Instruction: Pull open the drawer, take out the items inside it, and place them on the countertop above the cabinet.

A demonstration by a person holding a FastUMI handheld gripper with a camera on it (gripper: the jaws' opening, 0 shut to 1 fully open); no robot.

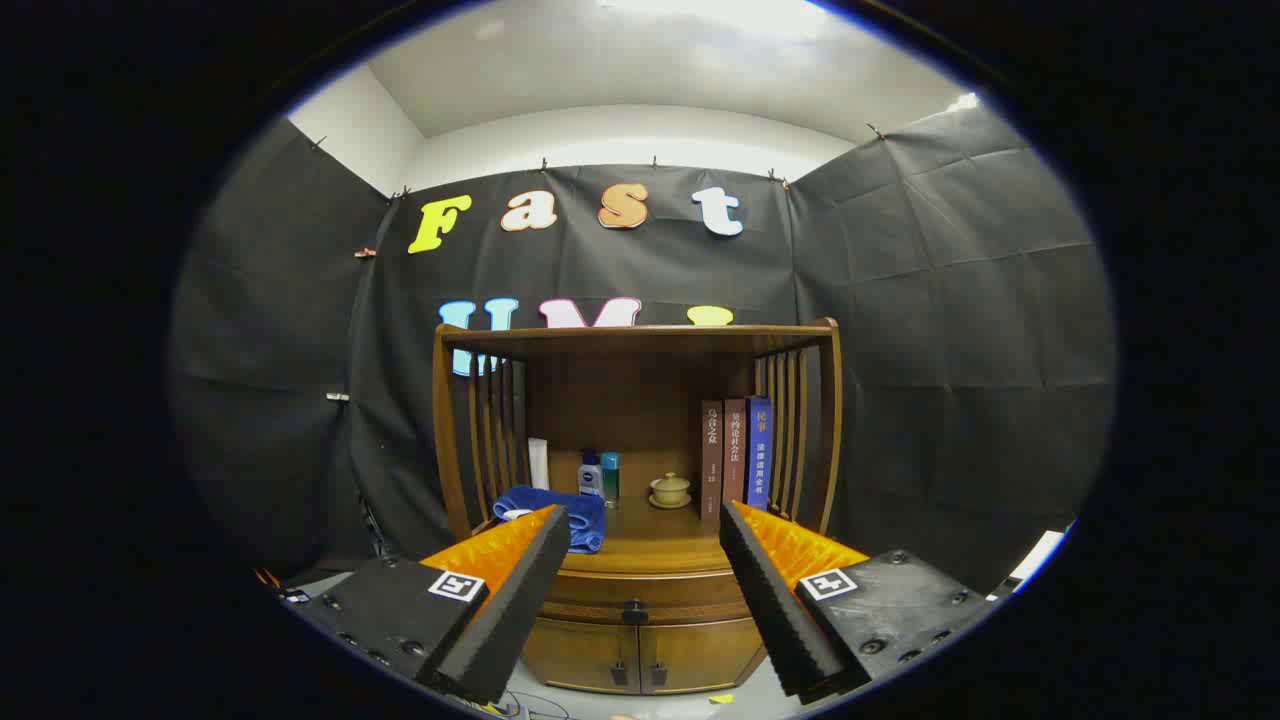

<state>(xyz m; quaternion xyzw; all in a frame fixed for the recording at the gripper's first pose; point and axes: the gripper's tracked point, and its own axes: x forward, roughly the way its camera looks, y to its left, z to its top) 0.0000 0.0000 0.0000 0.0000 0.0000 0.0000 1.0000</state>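
Three books, two bottles

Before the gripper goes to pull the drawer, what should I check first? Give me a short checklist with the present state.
1. Gripper fingers apart, holding nothing: ok.
2. Drawer shut, knob in plain sight between the fingers: ok.
3. Fingers at the knob: not ok, it lies beyond them.
4. Free room on the countertop: ok, bare wood between the blue towel and the books.
5. What is inside the drawer: cannot tell.
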